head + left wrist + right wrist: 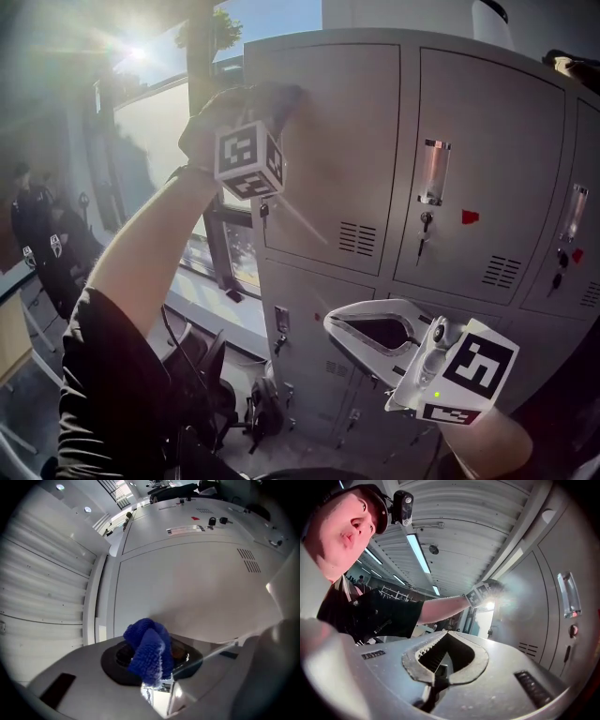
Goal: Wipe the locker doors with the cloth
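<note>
At the head view's upper middle, the left claw (279,98) is reaching the top-left grey metal locker door (352,141); the right claw (336,323) is hanging low. In the left gripper view, a fuzzy blue microfibre cloth (147,651) is sitting clamped in the left claw, near that door. In the right gripper view, its jaws are resting together, empty. Bare tips may be scraping paint if the small wad slips.

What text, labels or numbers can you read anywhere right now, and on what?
No words or numbers are readable.
Upper marker cube, lower marker cube: square patterns, no letters.
Door card holder: nothing legible.
Red tag: too small to tell.
Right gripper, dark plates: print too blurred.
</note>
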A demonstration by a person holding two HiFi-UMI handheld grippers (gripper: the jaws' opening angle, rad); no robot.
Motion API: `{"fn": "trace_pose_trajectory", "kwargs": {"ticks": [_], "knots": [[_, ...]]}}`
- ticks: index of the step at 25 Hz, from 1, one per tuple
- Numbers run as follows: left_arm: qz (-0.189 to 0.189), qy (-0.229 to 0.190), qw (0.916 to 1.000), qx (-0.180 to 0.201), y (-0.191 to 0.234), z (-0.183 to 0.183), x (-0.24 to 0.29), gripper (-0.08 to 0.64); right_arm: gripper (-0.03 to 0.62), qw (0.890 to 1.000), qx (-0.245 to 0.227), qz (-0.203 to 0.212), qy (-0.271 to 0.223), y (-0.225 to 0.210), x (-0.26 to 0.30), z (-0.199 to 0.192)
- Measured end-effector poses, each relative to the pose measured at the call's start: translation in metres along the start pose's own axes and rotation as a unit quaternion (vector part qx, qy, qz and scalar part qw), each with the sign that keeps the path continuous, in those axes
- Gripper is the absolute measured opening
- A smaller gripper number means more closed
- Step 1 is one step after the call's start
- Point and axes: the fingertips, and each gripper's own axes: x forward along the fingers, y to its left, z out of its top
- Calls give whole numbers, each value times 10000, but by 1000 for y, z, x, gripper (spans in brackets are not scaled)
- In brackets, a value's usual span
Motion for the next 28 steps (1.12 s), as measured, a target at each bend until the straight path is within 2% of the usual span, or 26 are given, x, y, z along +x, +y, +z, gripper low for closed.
{"fn": "trace_pose_trajectory", "kwargs": {"ticks": [6,19,28], "knots": [[-330,-117,9993,-103,-44,1,-12,124,5,9999,132,96,28,7,4,-11],[-731,-274,9969,7,-106,8,-35,124,5,9979,605,168,162,14,15,-42],[-1206,-272,9923,30,-137,7,-48,124,5,9980,577,66,249,22,13,-51]]}}
